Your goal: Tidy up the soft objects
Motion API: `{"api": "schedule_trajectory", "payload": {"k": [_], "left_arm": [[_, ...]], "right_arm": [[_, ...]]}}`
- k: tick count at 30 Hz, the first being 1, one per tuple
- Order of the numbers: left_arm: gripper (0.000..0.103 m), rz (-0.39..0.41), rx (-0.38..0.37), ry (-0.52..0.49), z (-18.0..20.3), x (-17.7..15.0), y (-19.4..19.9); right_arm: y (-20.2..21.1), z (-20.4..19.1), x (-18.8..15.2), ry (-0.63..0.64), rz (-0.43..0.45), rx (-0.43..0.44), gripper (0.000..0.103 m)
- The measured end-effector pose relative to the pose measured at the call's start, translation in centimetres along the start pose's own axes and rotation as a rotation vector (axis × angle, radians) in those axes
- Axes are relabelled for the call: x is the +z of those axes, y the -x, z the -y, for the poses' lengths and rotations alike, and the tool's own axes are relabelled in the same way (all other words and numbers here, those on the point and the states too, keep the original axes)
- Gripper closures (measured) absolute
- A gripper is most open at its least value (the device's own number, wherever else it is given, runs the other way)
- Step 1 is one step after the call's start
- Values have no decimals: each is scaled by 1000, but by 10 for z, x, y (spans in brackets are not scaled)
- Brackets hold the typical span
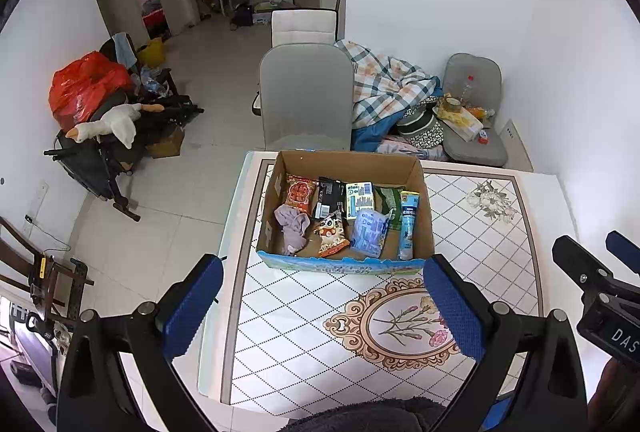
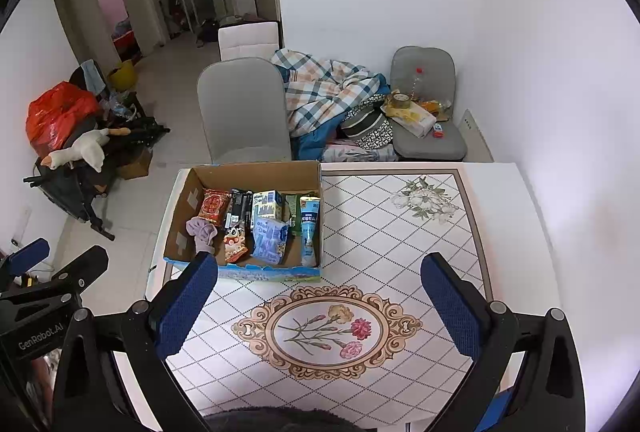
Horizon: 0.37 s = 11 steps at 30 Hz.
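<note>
Left gripper (image 1: 324, 308): one, fingers spread wide, holding nothing, above the table.
Right gripper (image 2: 320, 306): one, fingers spread wide, holding nothing, above the flower medallion (image 2: 326, 332).
Box (image 1: 280, 167): one cardboard box, top open, at the table's far left corner.
Cloth (image 1: 292, 228): one crumpled purple cloth inside the box, at its left side.
Packets: about seven inside the box, right of the cloth, among them a red packet (image 1: 300, 193) and a blue pouch (image 1: 370, 232).
Table (image 1: 480, 232): one, tiled pattern.
Chairs: two grey, a grey chair (image 1: 306, 95) just behind the box.

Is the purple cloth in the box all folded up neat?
No. The crumpled purple cloth lies bunched in the open cardboard box beside snack packets.
</note>
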<state>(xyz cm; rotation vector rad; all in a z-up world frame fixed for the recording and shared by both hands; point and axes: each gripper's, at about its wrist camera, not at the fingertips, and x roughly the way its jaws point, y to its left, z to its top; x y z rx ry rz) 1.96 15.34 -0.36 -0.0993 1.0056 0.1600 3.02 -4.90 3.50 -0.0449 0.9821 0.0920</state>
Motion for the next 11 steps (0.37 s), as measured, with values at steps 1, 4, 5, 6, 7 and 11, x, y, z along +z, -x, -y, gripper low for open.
{"api": "schedule_trajectory", "payload": {"k": [1,4,5,6,7,11], "left_arm": [[0,-2,1,-1,0,0,0],[0,-4,-2,-1,0,-1,0],[0,-3,-1,-2,0,0,0],[0,-2,1,-2,0,-1,0],[0,-1,2,-4,0,0,1],[0,-2,3,-3,1,-1,1]], "right_arm": [[0,0,0,0,0,-1,0],[0,0,0,1,0,0,0],[-1,0,-1,0,-1,0,0],[-1,0,-1,2,-1,-1,0],[-1,0,0,3,-3,0,0],[-2,0,-2,3,-2,0,0]]}}
